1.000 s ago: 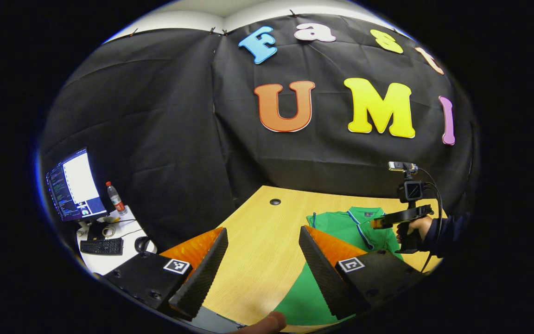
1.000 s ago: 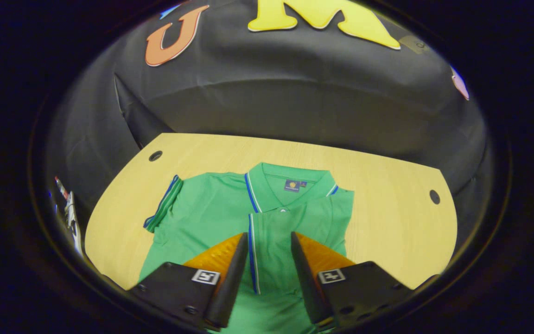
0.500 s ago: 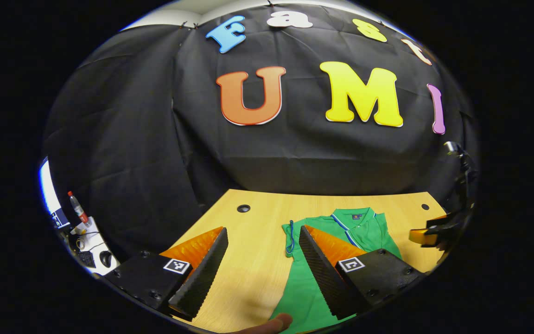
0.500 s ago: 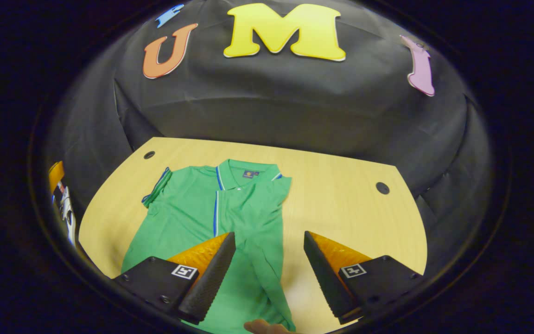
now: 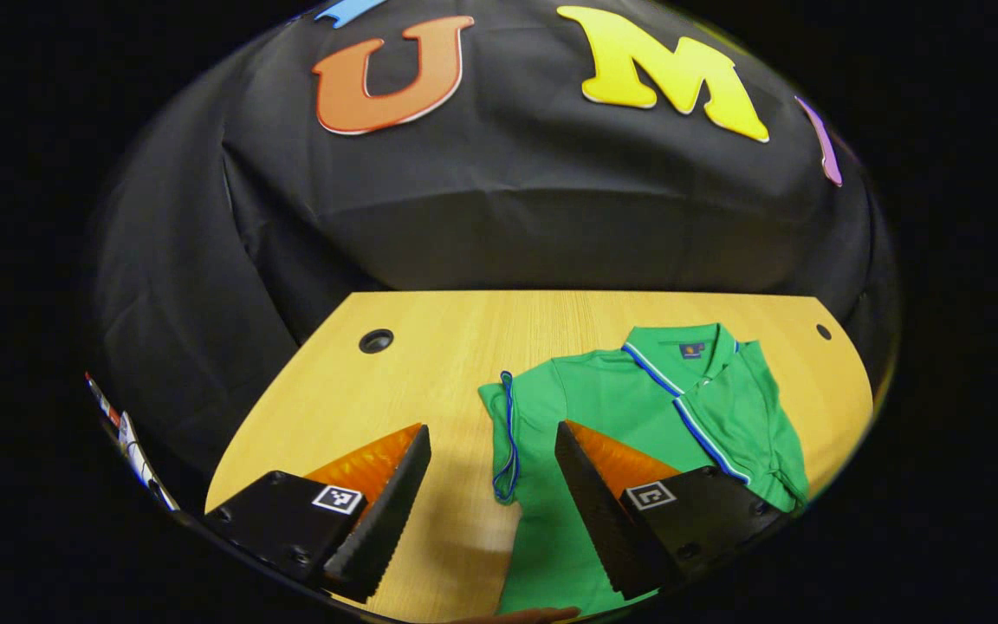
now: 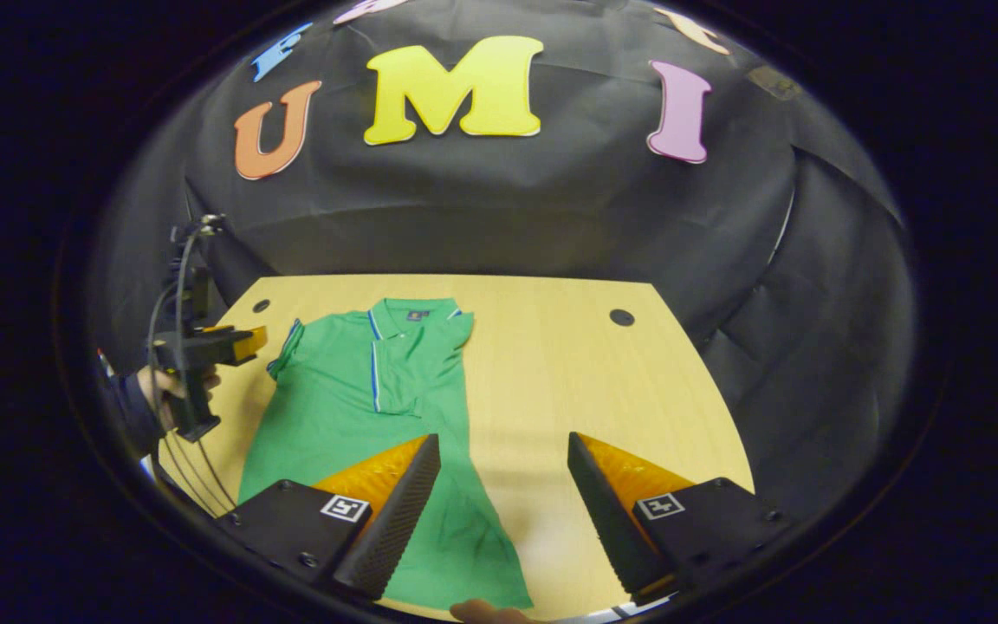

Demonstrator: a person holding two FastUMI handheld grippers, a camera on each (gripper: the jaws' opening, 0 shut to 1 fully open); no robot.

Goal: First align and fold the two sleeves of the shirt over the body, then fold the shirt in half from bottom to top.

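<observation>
A green short-sleeved polo shirt [image 6: 360, 390] with blue-and-white striped trim lies flat on the light wooden worktop [image 6: 568, 381], its collar toward the far edge by the black cloth wall and its hem toward the near edge. In the right gripper view it sits on the left half of the worktop, with one sleeve already folded over the chest and the other sleeve [image 5: 503, 433] still spread out toward the left edge, its cuff edged in blue. A small dark blue label [image 5: 690, 350] is sewn inside the collar; its writing is too small to read.

The left gripper [image 5: 492, 511] hangs above the near edge with its jaws wide apart and nothing between them; the unfolded sleeve's cuff shows in the gap between its fingers. Seen from the right gripper view, it is held in a hand [image 6: 171, 386] in a dark sleeve beside the shirt's left side.

The right gripper [image 6: 503, 511] is also spread wide and empty, above the shirt's lower right edge and bare wood. Each finger carries a small square black-and-white marker [image 6: 342, 508].

Two round cable holes [image 6: 621, 317] sit near the worktop's far corners.
</observation>
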